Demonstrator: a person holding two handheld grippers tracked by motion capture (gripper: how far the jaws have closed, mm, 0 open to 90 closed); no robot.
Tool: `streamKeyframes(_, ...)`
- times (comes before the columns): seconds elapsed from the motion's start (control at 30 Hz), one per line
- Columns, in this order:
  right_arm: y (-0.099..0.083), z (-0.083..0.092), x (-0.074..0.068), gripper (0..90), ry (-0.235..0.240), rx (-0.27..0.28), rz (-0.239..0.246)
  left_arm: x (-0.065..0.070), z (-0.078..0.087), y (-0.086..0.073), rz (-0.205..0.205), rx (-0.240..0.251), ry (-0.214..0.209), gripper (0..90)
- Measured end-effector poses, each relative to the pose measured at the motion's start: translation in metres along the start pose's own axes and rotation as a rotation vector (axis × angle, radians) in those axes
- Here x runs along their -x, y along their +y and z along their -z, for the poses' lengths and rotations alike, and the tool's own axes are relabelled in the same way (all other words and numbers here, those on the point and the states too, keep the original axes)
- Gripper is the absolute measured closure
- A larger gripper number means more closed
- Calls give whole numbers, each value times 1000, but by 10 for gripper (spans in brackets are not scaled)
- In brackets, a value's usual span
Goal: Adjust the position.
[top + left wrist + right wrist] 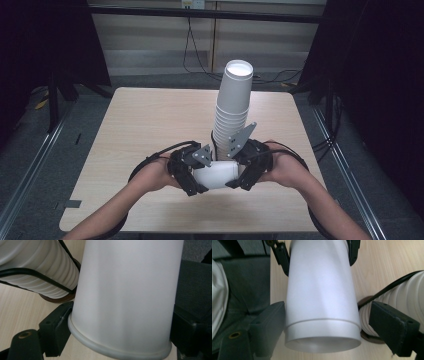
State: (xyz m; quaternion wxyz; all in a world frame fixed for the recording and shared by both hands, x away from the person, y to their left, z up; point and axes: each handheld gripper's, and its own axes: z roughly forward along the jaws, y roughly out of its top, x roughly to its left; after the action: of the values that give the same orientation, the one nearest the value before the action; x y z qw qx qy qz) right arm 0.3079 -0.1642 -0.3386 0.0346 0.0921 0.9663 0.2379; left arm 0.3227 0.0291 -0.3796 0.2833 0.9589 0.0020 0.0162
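A single white paper cup (217, 174) lies on its side just above the wooden table (150, 125), between the two grippers. My left gripper (199, 176) is shut on its rolled rim end; in the left gripper view both black jaws press on the cup (125, 290). My right gripper (237, 172) stands open around the base end. In the right gripper view the cup (322, 295) rests by one jaw, while a gap separates it from the other. A tall stack of white cups (232, 105) stands right behind the held one.
The stack (42, 267) sits on a brown disc (57, 298), with a black cable (37, 275) running across it. Black stands and cables (192, 50) lie on the floor beyond the table's far edge. Bare tabletop spreads to the left and right of the hands.
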Motion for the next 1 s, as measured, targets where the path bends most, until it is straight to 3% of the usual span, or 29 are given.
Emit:
streamKeyframes(0.17,9,-7,-3,143,8,-114,35,1,-2,3,-3,-13,1,154)
streamKeyframes(0.3,15,-14,-6,141,14,-172,49,1,-4,4,-17,-22,0,154)
streamKeyframes(0.53,21,-20,-5,165,30,-216,37,1,-5,4,-4,-20,-4,152)
streamKeyframes(0.57,21,-20,-5,165,30,-216,37,-1,-4,4,-24,-34,-4,152)
streamKeyframes(0.63,21,-22,-5,193,38,-223,36,0,-4,4,-2,-23,-7,151)
streamKeyframes(0.87,18,-22,-2,243,32,-206,39,1,-6,2,16,-8,-1,149)
streamKeyframes(1.0,15,-22,-3,242,21,-205,48,0,-6,3,-6,2,8,117)
